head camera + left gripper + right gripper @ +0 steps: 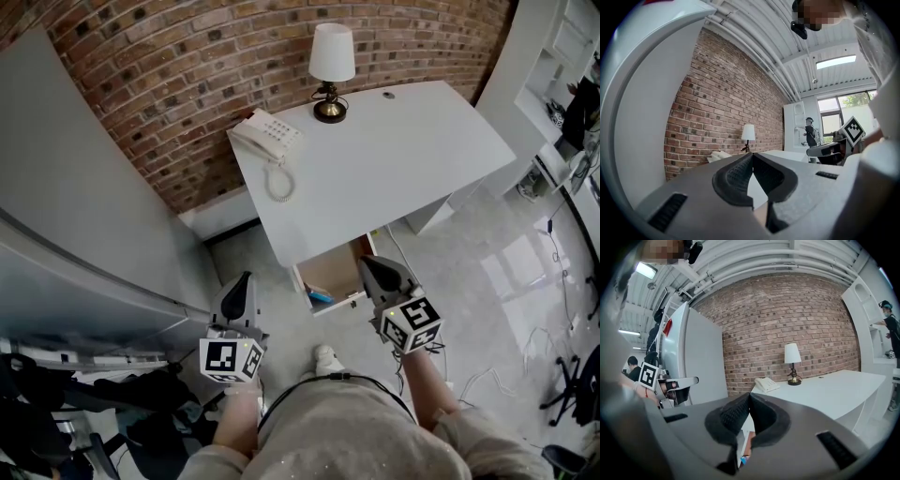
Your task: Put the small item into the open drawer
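The open drawer (330,274) juts out from under the front edge of the white desk (394,164). A small blue item (321,297) lies inside it near the front. My right gripper (367,264) hovers just right of the drawer, shut with nothing in it; in the right gripper view its jaws (750,395) meet at the tips, and a bit of the blue item (742,459) shows below them. My left gripper (246,279) hangs left of the drawer over the floor, also shut and holding nothing (752,154).
On the desk stand a table lamp (331,70) and a white telephone (267,139) with a coiled cord. A brick wall (187,84) runs behind it. A tall grey cabinet (66,216) stands at the left, and cables (553,309) lie on the floor at the right.
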The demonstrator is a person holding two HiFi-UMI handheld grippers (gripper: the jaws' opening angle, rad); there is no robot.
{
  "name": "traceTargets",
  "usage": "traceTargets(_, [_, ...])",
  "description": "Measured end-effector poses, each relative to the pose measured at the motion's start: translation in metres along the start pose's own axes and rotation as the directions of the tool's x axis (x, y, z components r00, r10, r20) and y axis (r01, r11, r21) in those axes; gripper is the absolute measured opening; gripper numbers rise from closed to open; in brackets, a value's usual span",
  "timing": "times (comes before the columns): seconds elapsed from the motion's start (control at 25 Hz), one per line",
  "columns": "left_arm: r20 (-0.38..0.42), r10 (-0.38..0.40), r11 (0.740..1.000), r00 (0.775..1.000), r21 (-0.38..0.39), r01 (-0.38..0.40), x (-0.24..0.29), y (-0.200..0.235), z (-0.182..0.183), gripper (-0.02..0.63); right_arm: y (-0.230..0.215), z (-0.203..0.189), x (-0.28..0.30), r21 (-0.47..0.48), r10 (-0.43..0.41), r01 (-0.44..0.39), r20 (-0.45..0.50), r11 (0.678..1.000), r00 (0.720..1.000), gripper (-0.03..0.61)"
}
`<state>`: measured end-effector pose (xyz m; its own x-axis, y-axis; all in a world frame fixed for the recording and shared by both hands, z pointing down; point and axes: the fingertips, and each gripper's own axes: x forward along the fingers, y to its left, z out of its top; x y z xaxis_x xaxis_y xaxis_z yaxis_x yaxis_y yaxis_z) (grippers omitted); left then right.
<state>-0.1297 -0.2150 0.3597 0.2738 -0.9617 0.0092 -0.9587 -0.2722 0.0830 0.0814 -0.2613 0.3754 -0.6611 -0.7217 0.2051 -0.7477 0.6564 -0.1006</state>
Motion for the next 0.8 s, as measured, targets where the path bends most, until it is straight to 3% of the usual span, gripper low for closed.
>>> traceTargets(0.8, [0.003,0.028,0.999,1.000,-0.019,-0.028,-0.0058,0.0072,-0.0005,0.005,-0.0026,-0.0070,-0.0046,0.025,-0.010,0.010,-0.007,1.000,1.000,0.005])
